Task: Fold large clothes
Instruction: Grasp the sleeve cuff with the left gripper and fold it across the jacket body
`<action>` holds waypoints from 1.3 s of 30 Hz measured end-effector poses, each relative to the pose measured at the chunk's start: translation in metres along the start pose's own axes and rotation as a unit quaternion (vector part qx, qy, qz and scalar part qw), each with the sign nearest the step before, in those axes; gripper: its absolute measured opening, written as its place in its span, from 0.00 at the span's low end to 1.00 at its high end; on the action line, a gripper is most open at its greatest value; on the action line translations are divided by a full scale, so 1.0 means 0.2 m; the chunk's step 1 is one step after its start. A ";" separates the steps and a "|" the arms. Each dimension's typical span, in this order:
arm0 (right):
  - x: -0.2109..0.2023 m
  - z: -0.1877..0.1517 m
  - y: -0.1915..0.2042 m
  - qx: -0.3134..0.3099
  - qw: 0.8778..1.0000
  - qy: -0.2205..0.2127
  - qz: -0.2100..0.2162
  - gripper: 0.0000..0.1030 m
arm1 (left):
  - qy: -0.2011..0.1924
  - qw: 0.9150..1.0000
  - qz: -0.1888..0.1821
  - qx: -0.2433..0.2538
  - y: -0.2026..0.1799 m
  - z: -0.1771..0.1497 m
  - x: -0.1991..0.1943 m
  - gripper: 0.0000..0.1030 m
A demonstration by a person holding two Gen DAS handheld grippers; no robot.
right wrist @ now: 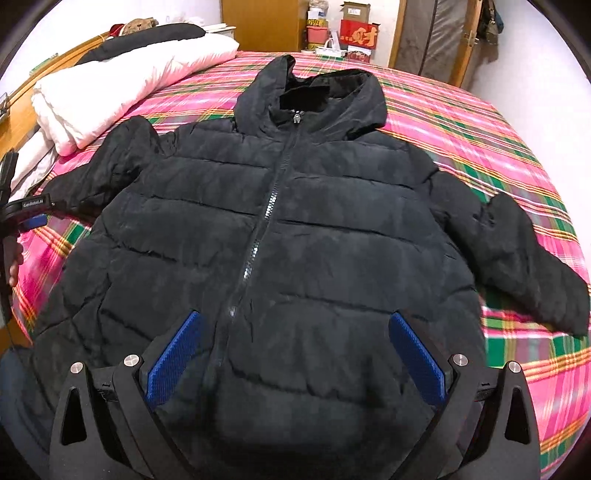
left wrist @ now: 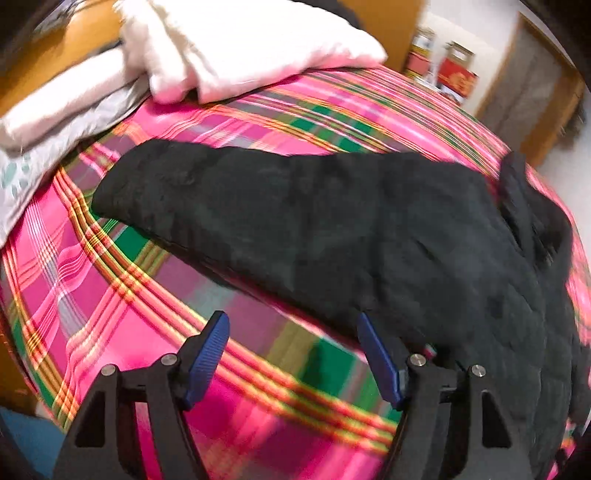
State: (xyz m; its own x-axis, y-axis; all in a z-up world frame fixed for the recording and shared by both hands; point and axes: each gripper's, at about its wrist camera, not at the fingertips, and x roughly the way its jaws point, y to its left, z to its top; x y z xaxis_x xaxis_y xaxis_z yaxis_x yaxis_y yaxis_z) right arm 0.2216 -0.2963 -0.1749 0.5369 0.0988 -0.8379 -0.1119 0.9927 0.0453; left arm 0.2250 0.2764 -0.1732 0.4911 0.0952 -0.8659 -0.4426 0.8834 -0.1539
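A black hooded puffer jacket point(right wrist: 295, 229) lies flat and zipped on the pink plaid bed sheet point(right wrist: 480, 122), front up, hood at the far end and both sleeves spread out. My right gripper point(right wrist: 295, 317) hovers open over the jacket's lower front, its blue pads on either side of the zipper. In the left wrist view the jacket's sleeve point(left wrist: 295, 221) runs across the sheet point(left wrist: 110, 295). My left gripper point(left wrist: 291, 321) is open just short of that sleeve, with only sheet between its fingers. One of its blue pads point(right wrist: 35, 222) shows at the left edge of the right wrist view, beside the sleeve cuff.
White folded bedding point(right wrist: 129, 85) is stacked at the bed's far left against a wooden bed frame point(right wrist: 22, 107). Beyond the bed stand red boxes point(right wrist: 358, 37), a wooden cabinet point(right wrist: 266, 22) and a grey wardrobe point(right wrist: 432, 37). A person's hand point(right wrist: 14, 266) holds the left gripper.
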 end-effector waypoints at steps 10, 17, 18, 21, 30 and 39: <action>0.16 0.07 0.00 0.000 1.000 0.014 -0.007 0.98 | -0.024 0.994 -0.007 -0.104 0.30 0.14 0.24 0.69; 0.22 0.05 -0.02 0.005 1.000 0.027 -0.010 0.98 | -0.062 0.992 -0.003 -0.105 0.37 0.21 0.30 0.57; 0.22 0.04 -0.03 0.007 1.000 0.028 -0.010 0.98 | -0.065 0.993 -0.002 -0.099 0.36 0.22 0.30 0.54; 0.21 0.03 -0.04 0.010 0.999 0.028 -0.013 0.98 | -0.066 0.994 0.003 -0.090 0.35 0.25 0.29 0.30; 0.08 -0.01 -0.10 0.031 0.999 0.008 -0.010 0.98 | -0.111 0.992 -0.029 -0.060 0.22 0.37 -0.07 0.11; -0.09 -0.11 -0.23 0.055 0.998 -0.009 -0.022 0.98 | -0.197 0.968 -0.144 0.050 -0.30 0.41 -0.71 0.11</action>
State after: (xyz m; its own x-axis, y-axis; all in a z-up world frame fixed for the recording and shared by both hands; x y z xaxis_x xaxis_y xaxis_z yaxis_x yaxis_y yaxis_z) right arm 0.1996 -0.3451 -0.1744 0.5542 0.0544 -0.8306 0.0042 0.9977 0.0681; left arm 0.2432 0.2476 -0.0024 0.8401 -0.0111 -0.5422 -0.1794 0.9378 -0.2972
